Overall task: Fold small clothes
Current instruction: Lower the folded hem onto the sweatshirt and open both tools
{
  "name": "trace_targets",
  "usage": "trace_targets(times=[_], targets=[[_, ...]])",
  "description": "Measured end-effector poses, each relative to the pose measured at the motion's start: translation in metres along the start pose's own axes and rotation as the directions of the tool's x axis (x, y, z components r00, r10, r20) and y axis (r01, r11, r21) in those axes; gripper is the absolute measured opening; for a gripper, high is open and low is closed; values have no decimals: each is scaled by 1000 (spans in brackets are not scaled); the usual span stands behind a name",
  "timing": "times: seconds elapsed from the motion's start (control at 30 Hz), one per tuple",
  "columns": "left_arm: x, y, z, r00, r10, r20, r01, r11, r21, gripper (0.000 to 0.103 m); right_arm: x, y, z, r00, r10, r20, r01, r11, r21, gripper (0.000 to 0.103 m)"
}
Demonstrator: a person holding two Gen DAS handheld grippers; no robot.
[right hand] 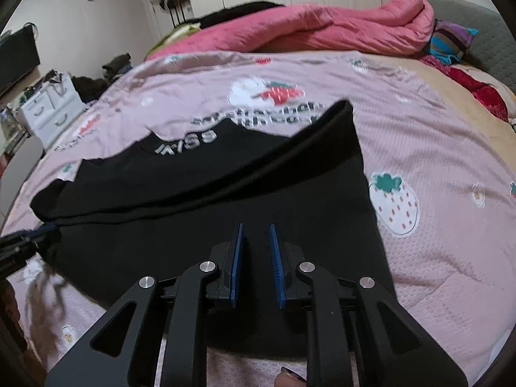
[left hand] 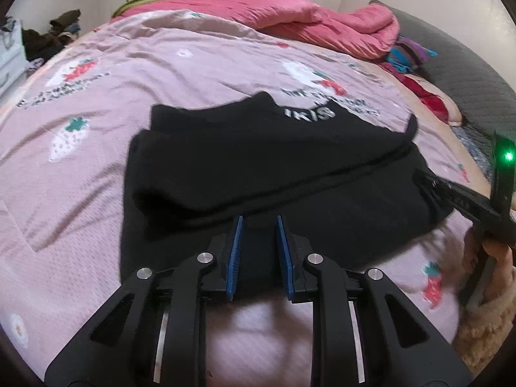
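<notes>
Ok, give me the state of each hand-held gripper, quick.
Left hand-held gripper: open, holding nothing, over the black shirt.
Right hand-held gripper: open, holding nothing, over the same shirt.

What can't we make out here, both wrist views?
- Black shirt: near hem hidden behind the left gripper in the left view, behind the right gripper in the right view.
- Shirt lettering: motion-blurred, first letters unreadable.
- Bedspread print: blurred in both views.
- Right gripper's fingertips: in the left view, lost against the shirt.
</notes>
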State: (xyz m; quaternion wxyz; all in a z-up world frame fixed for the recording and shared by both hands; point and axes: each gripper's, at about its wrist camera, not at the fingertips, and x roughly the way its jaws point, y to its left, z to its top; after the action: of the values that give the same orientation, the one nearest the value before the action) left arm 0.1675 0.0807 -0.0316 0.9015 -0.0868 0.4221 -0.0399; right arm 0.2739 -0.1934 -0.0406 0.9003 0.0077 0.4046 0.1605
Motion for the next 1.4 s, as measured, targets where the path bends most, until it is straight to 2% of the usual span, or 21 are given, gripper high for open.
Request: trace_targets(times=[0.17,0.33,0.4,0.57,0.67,0.7,0.77,0.87,0.97,1.03,1.27,1.37,1.4], targets=[[15,5,18,998,66,16,-66,998,6,15,9,-5,5,1000,3,-8,-3,1000,30,17],[30,19,43,996,80,46,-79,997,-20,15,16,-11,9,1000,16,-16,-15,998,63,21],[30,28,54,993,85,77,-81,995,-52,20,18,-11,12,1000,14,-13,-14,998,62,22],[22,47,70,987,96,126,-82,990,-113,23,22,-15,16,1000,0,6,0,996,86,25],[11,64,74,982,112,150,-89,984,-155,30,20,-18,20,999,-16,30,13,995,98,25],[10,69,74,982,114,150,-88,981,-170,32,18,-19,22,999,-25,41,21,995,98,26],[11,78,75,984,115,139,-87,976,-199,34,14,-22,26,997,-48,66,41,994,100,34],[18,91,73,990,100,102,-74,968,-238,36,13,-36,34,993,-84,78,74,990,121,35],[29,97,70,995,73,64,-54,964,-262,46,15,-49,37,989,-129,69,118,982,148,35],[33,97,68,997,60,55,-42,961,-273,47,20,-60,37,988,-149,50,139,976,170,35],[42,87,69,994,96,46,-84,974,-211,47,32,-75,44,991,-137,8,133,976,173,40],[43,86,69,992,117,43,-107,976,-188,47,37,-74,49,992,-126,3,124,979,161,39],[44,84,70,991,128,43,-118,977,-175,47,41,-74,50,994,-113,-5,112,981,157,36]])
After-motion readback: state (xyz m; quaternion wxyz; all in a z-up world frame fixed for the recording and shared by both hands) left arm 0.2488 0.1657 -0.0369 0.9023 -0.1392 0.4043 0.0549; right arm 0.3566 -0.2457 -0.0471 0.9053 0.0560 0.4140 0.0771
